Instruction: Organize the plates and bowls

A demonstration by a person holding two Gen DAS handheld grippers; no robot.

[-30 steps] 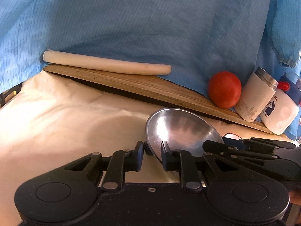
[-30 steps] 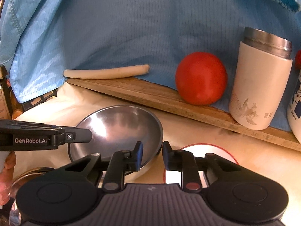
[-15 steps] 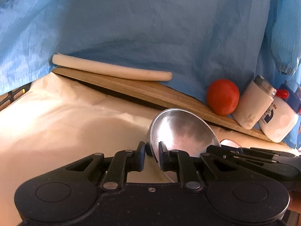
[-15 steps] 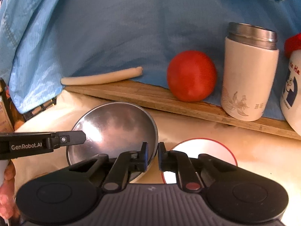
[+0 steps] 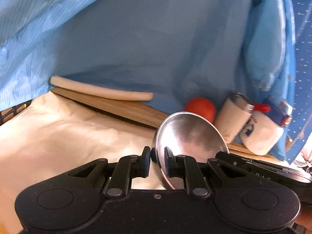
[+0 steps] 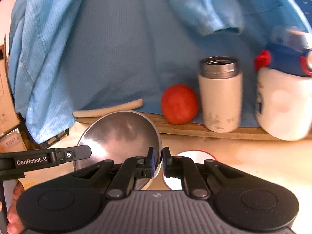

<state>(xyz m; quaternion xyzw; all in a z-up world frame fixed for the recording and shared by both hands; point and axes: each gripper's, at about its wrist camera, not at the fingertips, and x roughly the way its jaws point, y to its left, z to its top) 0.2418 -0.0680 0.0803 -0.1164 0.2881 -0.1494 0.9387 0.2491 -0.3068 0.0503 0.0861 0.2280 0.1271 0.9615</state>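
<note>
Two tongs under my control: left tongs (image 5: 157,156) and right tongs (image 6: 158,160) each pinch opposite rims of one tilted steel bowl (image 5: 190,138), empty, raised above the cream tabletop (image 5: 58,136) with open room leftward. Only my right view shows the red-rimmed plate (image 6: 195,154) below.

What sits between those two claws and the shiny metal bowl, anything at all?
Nothing visible. The left gripper and the right gripper each have the rim of the metal bowl pinched between their fingers, on opposite sides. The red-rimmed plate lies beside it on the cloth.
</note>
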